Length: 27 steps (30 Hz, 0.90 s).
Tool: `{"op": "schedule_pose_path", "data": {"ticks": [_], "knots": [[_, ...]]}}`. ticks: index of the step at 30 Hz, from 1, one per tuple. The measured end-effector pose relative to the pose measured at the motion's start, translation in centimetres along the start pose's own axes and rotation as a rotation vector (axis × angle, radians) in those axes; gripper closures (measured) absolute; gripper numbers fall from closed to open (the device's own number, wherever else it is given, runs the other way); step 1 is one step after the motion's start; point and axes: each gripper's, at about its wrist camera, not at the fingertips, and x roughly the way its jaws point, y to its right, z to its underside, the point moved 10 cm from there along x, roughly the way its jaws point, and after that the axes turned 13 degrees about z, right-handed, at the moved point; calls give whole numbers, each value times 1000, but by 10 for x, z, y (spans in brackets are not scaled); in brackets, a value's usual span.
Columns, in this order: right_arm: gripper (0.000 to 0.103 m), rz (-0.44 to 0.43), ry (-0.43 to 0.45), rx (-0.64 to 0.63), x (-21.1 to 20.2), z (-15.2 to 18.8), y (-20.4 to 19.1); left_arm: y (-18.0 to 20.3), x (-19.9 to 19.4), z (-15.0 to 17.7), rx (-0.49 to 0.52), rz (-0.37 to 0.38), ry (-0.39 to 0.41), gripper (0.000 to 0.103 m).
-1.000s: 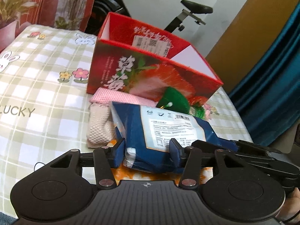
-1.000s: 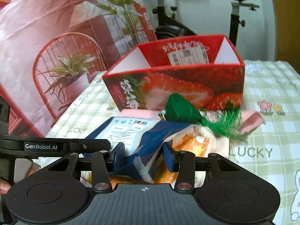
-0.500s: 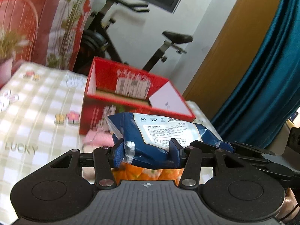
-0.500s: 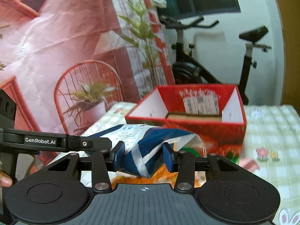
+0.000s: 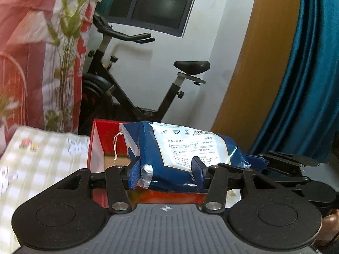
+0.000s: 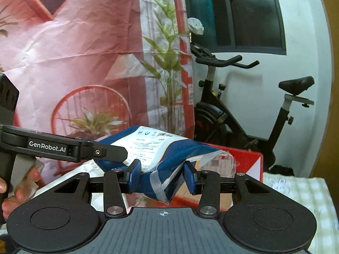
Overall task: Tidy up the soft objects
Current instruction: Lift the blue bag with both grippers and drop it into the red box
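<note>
A soft blue packet (image 5: 182, 154) with a white printed label hangs in the air, gripped from both ends. My left gripper (image 5: 166, 173) is shut on one end, its blue pads pressed into the wrapper. My right gripper (image 6: 162, 176) is shut on the other end of the blue packet (image 6: 167, 160), where the clear seal crumples. The packet sits in front of and slightly above the open red strawberry box (image 5: 99, 144), whose cardboard floor shows behind it. The red box (image 6: 245, 160) also appears behind the packet in the right wrist view. The other soft items are hidden below.
The checked tablecloth (image 5: 42, 158) spreads left of the box and, in the right wrist view, the tablecloth (image 6: 296, 194) lies at the right. An exercise bike (image 5: 131, 89) stands behind the table. A printed pink backdrop (image 6: 74, 63) and a teal curtain (image 5: 307, 84) flank the scene. A hand (image 6: 19, 182) holds the left gripper.
Both grippers have lifted the blue packet off the pile of soft items and carried it up toward the red box. The pink cloth and green item have dropped out of view.
</note>
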Motion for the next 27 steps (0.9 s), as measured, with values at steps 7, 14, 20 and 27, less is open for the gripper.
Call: {"op": "schedule_pose_path", "data": {"ticks": [7,14,20,27], "knots": [[62,-6,-58,-34,83,-1,25,-41,67,-12,-50,-32,-68,48],[62,-2,-196,-18,146,30,41,-72,112,9,-111,-64,-186,48],[62,21,-292,29,173,57,51,-82,129,24,-124,-72,-252,48],[61,86,-342,22,176,75,55,-83,129,36,-77,-104,-284,46]]}}
